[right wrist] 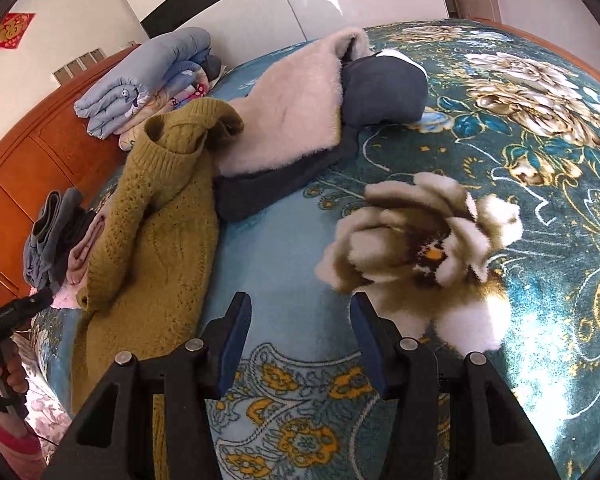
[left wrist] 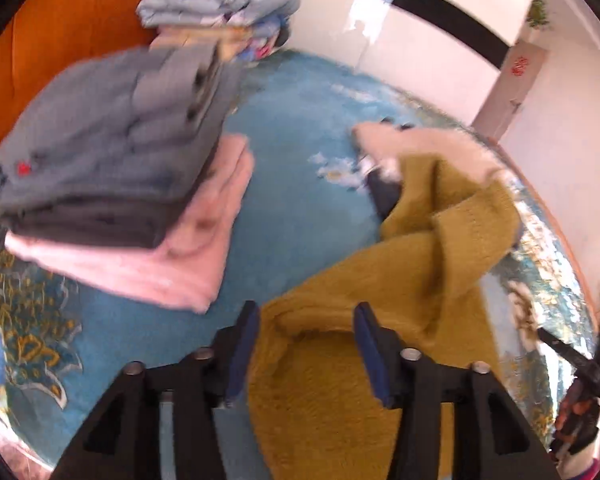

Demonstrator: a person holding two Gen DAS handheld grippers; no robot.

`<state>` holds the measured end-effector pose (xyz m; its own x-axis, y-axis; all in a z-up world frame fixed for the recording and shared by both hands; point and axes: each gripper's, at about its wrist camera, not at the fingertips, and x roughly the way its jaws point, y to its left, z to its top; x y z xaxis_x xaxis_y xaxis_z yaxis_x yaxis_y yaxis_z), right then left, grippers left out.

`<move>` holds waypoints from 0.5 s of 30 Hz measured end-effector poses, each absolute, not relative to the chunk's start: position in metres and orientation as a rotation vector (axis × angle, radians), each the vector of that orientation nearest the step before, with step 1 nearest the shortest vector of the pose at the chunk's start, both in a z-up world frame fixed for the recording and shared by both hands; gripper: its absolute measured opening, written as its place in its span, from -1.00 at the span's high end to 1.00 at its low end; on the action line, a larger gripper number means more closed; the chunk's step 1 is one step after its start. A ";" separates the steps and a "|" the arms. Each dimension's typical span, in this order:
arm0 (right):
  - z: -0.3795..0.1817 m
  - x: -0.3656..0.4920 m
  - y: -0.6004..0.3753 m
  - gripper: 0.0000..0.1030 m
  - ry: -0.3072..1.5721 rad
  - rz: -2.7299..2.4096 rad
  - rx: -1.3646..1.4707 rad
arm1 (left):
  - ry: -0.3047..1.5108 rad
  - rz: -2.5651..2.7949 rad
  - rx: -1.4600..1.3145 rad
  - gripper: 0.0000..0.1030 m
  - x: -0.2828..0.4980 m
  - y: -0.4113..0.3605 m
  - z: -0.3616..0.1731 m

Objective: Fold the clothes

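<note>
Floral blanket (right wrist: 520, 208) bears one mustard sweater (right wrist: 152, 220); both claws parted, gripping nothing

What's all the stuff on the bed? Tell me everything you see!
mustard sweater: one, yellow-green knit, crumpled on the bed, partly between the left tongs' open jaws
folded stack: one pile, grey over dark grey over pink, beside the sweater
fluffy garment: one, pale pink, on a dark garment
dark garment: one, navy-grey, mid-bed
quilt: one, light blue, folded by the headboard
blanket: one, teal, flowered, covering the bed
headboard: one, orange wood
left tongs: open
right tongs: open, empty, over the blanket
</note>
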<state>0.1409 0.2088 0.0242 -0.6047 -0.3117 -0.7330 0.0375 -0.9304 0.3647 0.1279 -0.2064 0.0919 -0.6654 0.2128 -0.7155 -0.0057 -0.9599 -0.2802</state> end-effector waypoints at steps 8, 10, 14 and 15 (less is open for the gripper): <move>0.024 0.145 0.214 -0.03 -0.458 -2.604 1.297 | -0.601 2.275 -1.208 -0.29 -0.017 -0.138 0.072; 0.026 0.150 0.218 -0.03 -0.441 -2.613 1.296 | -0.734 2.137 -1.310 -0.29 -0.053 -0.128 0.043; 0.024 0.160 0.241 -0.04 -0.497 -2.651 1.310 | -0.977 1.858 -1.409 -0.41 -0.083 -0.109 -0.003; 0.022 0.162 0.246 -0.04 -0.520 -2.656 1.314 | -0.993 1.833 -1.388 -0.41 -0.082 -0.106 -0.005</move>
<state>0.1618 0.2464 0.0224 -0.6113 -0.2672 -0.7449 -0.0334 -0.9317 0.3616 -0.0824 -0.1059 -0.0051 -0.2495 0.8319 -0.4957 -0.0394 -0.5202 -0.8532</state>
